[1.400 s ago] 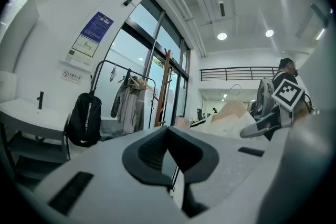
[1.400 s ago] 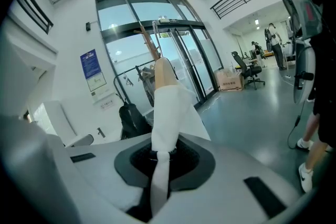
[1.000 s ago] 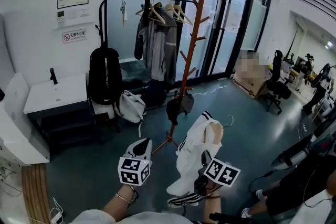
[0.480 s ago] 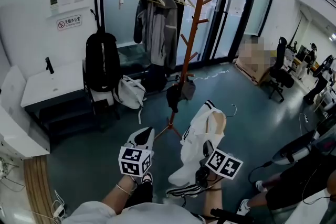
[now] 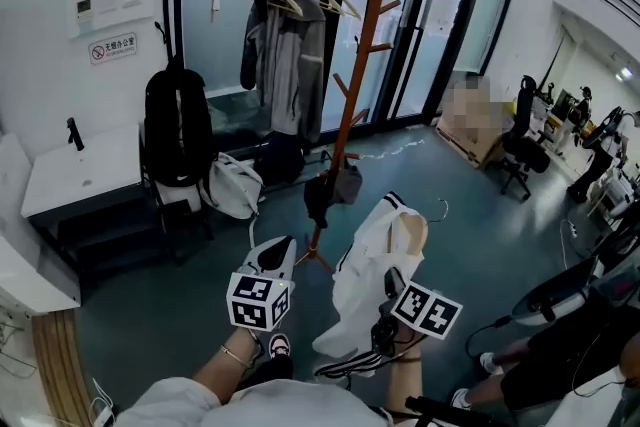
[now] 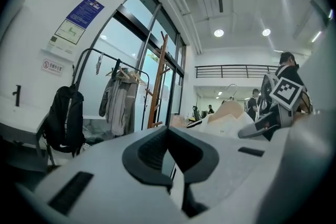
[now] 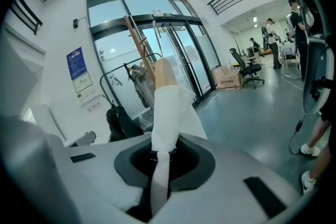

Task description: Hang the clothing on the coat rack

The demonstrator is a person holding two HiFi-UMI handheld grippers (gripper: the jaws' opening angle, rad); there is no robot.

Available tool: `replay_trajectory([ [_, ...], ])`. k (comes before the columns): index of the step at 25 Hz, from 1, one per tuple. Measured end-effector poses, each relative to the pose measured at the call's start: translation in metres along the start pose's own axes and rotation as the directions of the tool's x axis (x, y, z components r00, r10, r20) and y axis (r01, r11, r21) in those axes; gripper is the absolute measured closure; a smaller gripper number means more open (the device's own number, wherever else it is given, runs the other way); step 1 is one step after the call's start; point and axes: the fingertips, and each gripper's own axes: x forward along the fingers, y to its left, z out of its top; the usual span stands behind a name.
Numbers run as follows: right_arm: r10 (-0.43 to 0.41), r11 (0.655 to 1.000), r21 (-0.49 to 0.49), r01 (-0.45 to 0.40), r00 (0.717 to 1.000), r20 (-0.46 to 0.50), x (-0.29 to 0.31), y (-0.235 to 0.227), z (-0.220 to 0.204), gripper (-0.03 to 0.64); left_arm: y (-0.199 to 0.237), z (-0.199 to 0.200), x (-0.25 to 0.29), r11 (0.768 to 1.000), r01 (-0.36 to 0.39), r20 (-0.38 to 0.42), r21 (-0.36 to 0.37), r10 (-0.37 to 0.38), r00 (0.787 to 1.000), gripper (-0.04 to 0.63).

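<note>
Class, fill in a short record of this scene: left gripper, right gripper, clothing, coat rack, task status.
left gripper: shut, empty
right gripper: shut on white garment
white garment: draped on a wooden hanger
coat rack: orange wooden pole with pegs, ahead of both grippers
task status: garment not yet hung

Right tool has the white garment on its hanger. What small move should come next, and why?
Probably carry it forward toward the coat rack and lift the hanger hook toward a bare peg. The right tool is shut on the white garment, the hook catches nothing yet, and the rack stands ahead, apart from the garment.
</note>
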Motion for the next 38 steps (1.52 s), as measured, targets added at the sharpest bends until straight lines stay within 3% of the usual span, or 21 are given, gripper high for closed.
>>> replay_trajectory([
  [7,-0.011,1.0,0.005,0.011,1.0,0.024,0.034,-0.005,0.035,0.569,0.005,0.019,0.055,0.999,0.046,0.016,0.028,-0.047,0.999,0.588],
  [18,-0.06,0.997,0.048,0.06,0.998,0.008,0.094,-0.032,0.055,0.569,0.025,0.005,0.128,0.996,0.082,-0.035,0.026,-0.081,0.996,0.588],
  [27,-0.069,0.998,0.009,0.069,0.998,0.014,0.143,-0.028,0.097,0.569,0.056,0.037,0.192,0.995,0.092,0.01,0.028,-0.092,0.996,0.588],
  [38,-0.083,0.996,0.025,0.082,0.996,0.04,0.193,-0.039,0.129,0.569,0.091,0.039,0.257,0.996,0.087,-0.001,0.007,-0.087,0.996,0.588],
])
